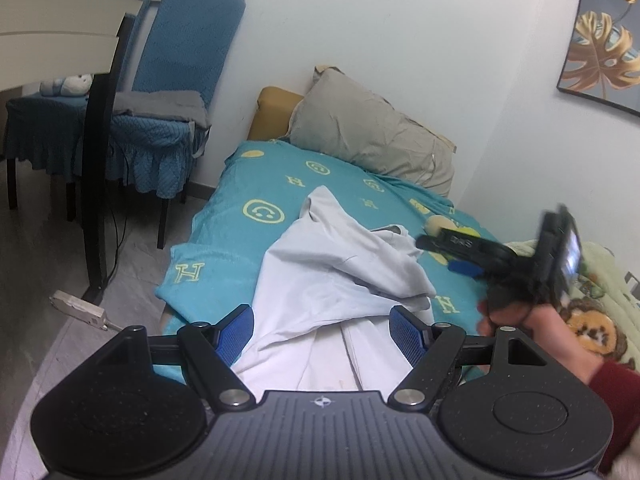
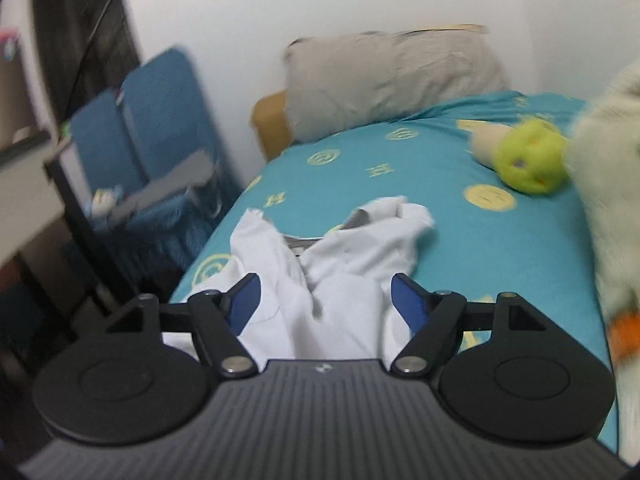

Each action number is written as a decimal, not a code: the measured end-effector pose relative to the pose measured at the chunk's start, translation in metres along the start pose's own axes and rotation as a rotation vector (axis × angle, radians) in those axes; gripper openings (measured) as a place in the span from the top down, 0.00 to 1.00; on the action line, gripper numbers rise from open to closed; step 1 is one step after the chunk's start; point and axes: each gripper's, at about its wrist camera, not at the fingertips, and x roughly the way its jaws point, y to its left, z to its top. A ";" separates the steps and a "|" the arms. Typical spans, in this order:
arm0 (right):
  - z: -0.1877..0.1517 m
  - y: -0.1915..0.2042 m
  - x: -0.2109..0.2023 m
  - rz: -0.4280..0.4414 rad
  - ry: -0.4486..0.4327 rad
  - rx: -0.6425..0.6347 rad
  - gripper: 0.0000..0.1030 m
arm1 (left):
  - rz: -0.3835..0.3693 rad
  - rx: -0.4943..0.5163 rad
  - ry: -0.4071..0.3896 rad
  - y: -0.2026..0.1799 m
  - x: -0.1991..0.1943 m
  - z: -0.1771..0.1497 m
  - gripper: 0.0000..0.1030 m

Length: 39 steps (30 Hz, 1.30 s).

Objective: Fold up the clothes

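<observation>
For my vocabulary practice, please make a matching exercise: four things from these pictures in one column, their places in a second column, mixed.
1. crumpled white garment
2. grey-beige pillow
3. folded grey cloth
4. framed gold-leaf picture

a. on the blue chair's seat
b. hanging on the wall
c. at the bed's head
d. mid-bed, on the teal smiley sheet

Pairs: 1-d, 2-c, 3-a, 4-b

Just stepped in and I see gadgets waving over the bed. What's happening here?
A person holds a two-finger gripper in each hand over a crumpled white garment lying on the teal bedsheet. The left gripper and right gripper both have their jaws wide open, with nothing grasped. The garment is rumpled and not yet folded. A grey pillow leans against the wall at the head of the bed, and a green plush toy lies beside the garment.
</observation>
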 end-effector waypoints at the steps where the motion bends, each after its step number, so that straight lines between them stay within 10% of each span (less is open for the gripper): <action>1: 0.006 0.005 0.011 0.011 0.023 -0.030 0.28 | -0.002 -0.007 0.004 0.001 0.002 0.000 0.26; 10: 0.033 0.053 0.117 0.039 0.247 -0.175 0.42 | -0.004 -0.036 0.028 0.005 0.014 -0.002 0.26; 13: 0.028 0.067 0.146 0.004 0.310 -0.213 0.89 | -0.007 -0.048 0.030 0.008 0.016 -0.002 0.26; 22: 0.045 0.146 0.171 0.103 0.209 -0.397 0.95 | 0.015 -0.093 0.014 0.022 0.018 0.001 0.28; 26: 0.054 0.161 0.176 0.117 0.169 -0.384 0.91 | 0.045 -0.074 0.011 0.024 0.021 0.001 0.28; 30: 0.062 0.141 0.157 0.124 0.119 -0.357 0.22 | 0.056 -0.059 0.000 0.023 0.020 0.002 0.28; 39: 0.046 0.047 0.032 -0.068 -0.012 -0.025 0.21 | 0.071 -0.042 -0.036 0.019 0.007 0.007 0.28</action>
